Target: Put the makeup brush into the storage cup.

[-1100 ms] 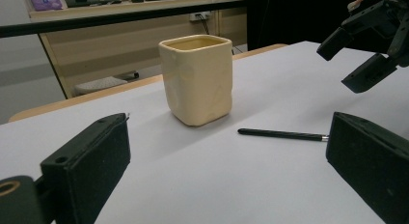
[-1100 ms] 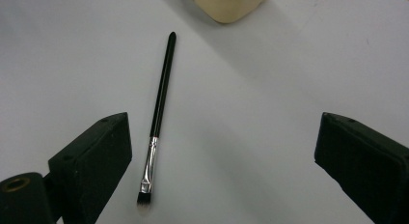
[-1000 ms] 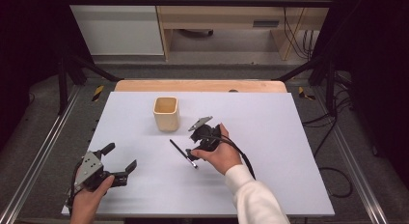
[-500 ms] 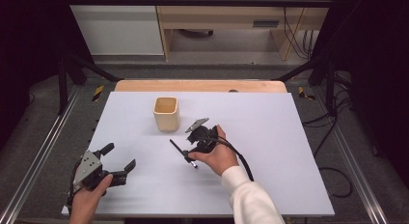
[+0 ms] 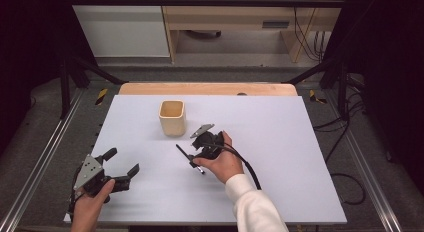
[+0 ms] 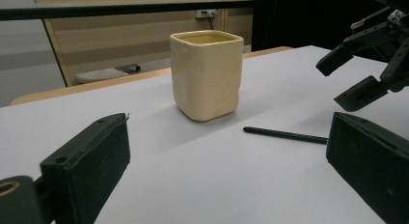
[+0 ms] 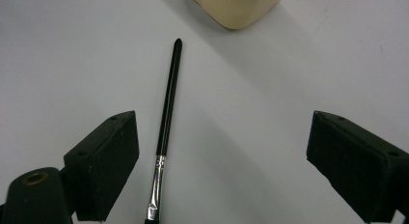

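Table point(image 5: 300, 157): white top, bare across most of its surface.
Cup point(image 5: 172, 117): cream, squarish, upright, far of centre.
Left gripper point(image 5: 120, 164): near-left corner, jaws spread wide, holding nothing.
Right gripper point(image 7: 219, 161): jaws wide apart, poised over the brush, gripping nothing.
Brush point(image 7: 167, 119): thin, black-handled, flat on the table between the right jaws, close to one of them, just near of the cup.

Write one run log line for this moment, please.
right gripper: open, over brush | left gripper: open, idle | cup: upright
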`<control>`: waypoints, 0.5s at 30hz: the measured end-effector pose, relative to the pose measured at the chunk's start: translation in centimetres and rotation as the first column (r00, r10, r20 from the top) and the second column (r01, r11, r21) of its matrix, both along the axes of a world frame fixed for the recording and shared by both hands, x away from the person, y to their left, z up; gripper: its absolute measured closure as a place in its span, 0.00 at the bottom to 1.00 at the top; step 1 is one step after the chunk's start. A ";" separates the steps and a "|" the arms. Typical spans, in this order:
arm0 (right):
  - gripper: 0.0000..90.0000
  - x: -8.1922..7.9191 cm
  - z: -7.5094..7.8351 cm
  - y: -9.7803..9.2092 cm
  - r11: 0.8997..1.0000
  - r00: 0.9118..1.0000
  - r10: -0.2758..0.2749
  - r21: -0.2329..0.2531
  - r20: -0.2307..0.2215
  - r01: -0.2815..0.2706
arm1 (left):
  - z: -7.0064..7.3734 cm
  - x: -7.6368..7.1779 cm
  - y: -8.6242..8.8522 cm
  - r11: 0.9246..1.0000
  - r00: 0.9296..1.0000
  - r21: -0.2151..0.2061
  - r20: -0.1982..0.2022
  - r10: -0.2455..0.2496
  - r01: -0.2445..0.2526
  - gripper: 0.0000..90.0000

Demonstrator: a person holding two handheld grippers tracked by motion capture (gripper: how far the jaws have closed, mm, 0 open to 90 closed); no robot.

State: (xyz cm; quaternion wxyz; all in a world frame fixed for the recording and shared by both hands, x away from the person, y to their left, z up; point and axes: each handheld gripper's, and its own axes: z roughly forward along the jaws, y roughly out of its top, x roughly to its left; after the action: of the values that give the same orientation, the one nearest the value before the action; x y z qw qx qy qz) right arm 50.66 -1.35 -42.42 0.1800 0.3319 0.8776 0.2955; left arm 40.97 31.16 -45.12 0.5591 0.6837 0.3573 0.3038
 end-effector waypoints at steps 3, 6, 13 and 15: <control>0.14 -0.1 -0.3 0.4 1.000 1.000 0.004 -0.002 -0.012 -0.004 | 0.0 0.0 0.0 1.000 1.000 0.002 -0.002 -0.002 0.002 0.01; 0.14 -0.1 -0.4 0.5 1.000 1.000 0.004 -0.002 -0.016 -0.004 | -0.1 0.0 -0.1 1.000 1.000 0.005 -0.006 -0.006 0.006 0.01; 0.19 0.0 -0.8 1.0 1.000 0.999 0.005 0.010 -0.032 -0.005 | -0.1 0.1 -0.1 1.000 1.000 0.010 -0.009 -0.008 0.008 0.01; 0.19 0.0 -0.8 1.0 1.000 0.999 0.005 0.007 -0.032 -0.005 | -0.1 0.1 -0.1 1.000 1.000 0.010 -0.010 -0.008 0.008 0.01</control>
State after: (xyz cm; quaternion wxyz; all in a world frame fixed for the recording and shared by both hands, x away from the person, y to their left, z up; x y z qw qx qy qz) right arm 50.70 -0.35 -43.27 0.1639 0.3350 0.8801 0.2937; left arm 41.09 31.08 -45.23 0.5549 0.6896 0.3558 0.2998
